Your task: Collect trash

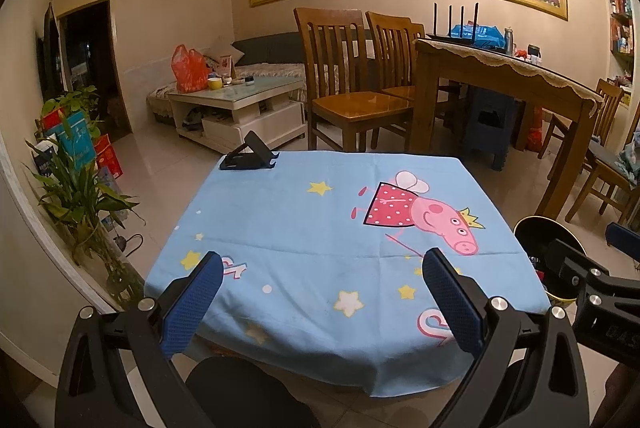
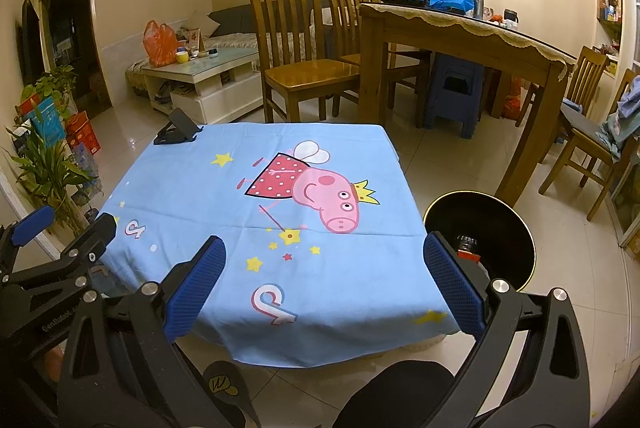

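Both of your grippers hang over the near edge of the small table draped in a light-blue cartoon-pig cloth (image 2: 280, 188), and both are spread wide with nothing between their blue pads: the left gripper (image 1: 320, 304) and the right gripper (image 2: 326, 284) are empty. On the cloth the only object that shows is a black folding phone stand (image 1: 250, 156) at the far left corner; no loose trash is visible on the table. The round black bin with a gold rim (image 2: 516, 228) stands on the tiled floor just beside the table's right edge, and inside it you can make out a dark bottle with a red label (image 2: 466, 248). Judging from this, the collecting looks at or near its end, with the rubbish already in the bin. Your next move is likely a check: sweep the cameras across the cloth and the floor around the table legs for anything missed, keep the fingers released, and leave the phone stand alone, since it does not read as trash.
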Demonstrator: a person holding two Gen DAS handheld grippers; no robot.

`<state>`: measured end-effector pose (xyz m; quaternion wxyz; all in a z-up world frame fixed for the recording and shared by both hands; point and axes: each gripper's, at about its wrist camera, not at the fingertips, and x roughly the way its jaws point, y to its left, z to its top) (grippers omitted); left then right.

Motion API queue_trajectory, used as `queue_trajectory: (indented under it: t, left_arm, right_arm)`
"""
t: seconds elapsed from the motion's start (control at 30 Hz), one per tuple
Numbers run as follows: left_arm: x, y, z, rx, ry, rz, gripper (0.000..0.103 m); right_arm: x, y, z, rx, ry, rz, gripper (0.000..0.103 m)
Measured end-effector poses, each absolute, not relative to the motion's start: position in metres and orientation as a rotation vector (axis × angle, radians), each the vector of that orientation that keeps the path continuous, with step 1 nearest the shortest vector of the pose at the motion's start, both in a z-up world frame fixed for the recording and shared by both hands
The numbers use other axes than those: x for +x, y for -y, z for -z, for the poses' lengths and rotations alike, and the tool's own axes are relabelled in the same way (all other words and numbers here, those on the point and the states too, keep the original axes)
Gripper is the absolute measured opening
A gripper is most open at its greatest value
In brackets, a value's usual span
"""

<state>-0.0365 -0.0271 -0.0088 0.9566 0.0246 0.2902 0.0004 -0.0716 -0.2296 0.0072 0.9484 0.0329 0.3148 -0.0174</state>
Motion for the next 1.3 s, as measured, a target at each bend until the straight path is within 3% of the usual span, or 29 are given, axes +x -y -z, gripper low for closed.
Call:
queue_trajectory:
  t: [1.3]
  left_arm:
    - [-0.0388, 0.0234, 0.0062, 0.049, -0.590, 0.002, 0.096]
  right_arm:
    - [-0.0734, 0.2262, -0.0030, 0.064, -0.646, 0.034, 0.097]
